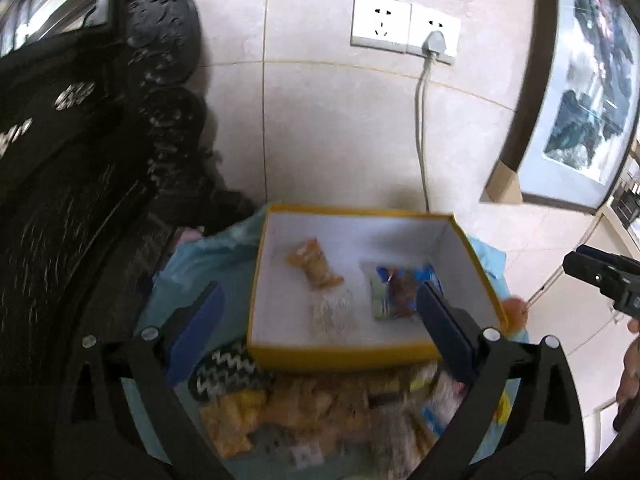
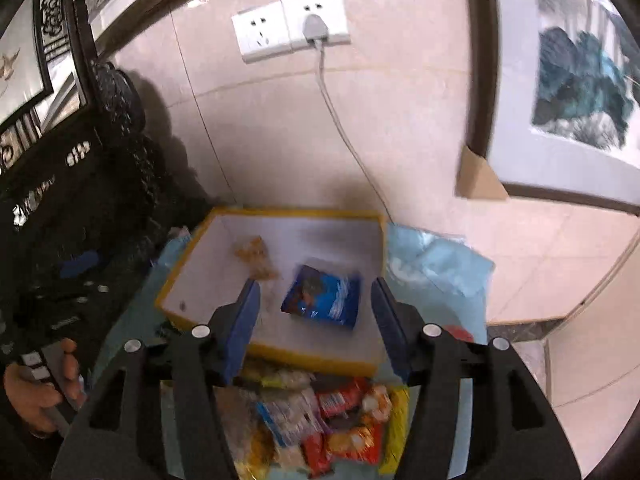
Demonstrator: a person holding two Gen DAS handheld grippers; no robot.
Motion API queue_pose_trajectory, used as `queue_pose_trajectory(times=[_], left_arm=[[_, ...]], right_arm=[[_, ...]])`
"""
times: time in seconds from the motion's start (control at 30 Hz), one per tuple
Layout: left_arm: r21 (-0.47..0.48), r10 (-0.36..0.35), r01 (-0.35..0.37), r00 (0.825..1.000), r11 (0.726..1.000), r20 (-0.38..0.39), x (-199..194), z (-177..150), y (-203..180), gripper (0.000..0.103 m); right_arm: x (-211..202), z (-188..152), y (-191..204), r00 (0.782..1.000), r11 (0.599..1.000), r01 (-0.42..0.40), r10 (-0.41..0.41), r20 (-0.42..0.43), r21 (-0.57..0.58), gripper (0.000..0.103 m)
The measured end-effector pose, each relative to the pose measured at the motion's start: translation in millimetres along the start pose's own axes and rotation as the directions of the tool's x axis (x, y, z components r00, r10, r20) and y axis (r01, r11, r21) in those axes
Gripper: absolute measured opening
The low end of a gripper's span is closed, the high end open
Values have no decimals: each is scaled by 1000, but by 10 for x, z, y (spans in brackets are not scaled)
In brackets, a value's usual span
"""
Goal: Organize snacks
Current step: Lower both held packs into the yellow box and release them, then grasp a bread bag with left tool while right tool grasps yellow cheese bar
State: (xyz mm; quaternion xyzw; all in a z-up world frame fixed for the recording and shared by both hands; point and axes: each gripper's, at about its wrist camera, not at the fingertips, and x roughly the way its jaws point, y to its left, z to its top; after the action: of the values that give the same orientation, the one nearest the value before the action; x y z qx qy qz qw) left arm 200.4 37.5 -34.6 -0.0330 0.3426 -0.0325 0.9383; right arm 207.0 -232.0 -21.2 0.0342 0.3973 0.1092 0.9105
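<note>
Both my claws hung empty over the yellow-rimmed cardboard box (image 1: 360, 354): left claw (image 1: 320, 320) spread wide, right claw (image 2: 316, 312) roughly half-spread above a blue foil snack packet (image 2: 322, 296).

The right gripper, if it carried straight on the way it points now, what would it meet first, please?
Probably the blue snack packet lying in the yellow-rimmed box; it sits between the open right gripper fingers' line, though depth is unclear.

Both grippers (image 1: 320, 320) — black frames, blue pads (image 2: 244, 320), seemingly silver screws (image 2: 200, 331).
</note>
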Motion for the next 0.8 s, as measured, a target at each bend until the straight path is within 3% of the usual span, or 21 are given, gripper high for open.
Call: queue_pose_trajectory(times=[0.2,0.3,0.4,0.63,0.8], left_arm=[[89,22,-14,996,996,-87,-73,-896,15,98],[174,77,-48,983,983,-165,91,-1348,9,98],[196,97,-54,972,979,-214,262,-1625,44,98],[130,80,-48,964,990,-252,589,-1651,86,98],[143,92,-53,956,988,-278,847,-1685,-39,98]], right_arm=[[-40,-960,-237,993,997,72,-72,-95,-8,58],[82,-1344,-278,982,994,110,-108,-155,9,58],[186,-1576,-324,973,991,128,-117,-201,44,58],[426,-1735,-344,956,984,176,-167,-242,15,58],[621,-1746,-501,947,976,208,-187,-260,58,58]])
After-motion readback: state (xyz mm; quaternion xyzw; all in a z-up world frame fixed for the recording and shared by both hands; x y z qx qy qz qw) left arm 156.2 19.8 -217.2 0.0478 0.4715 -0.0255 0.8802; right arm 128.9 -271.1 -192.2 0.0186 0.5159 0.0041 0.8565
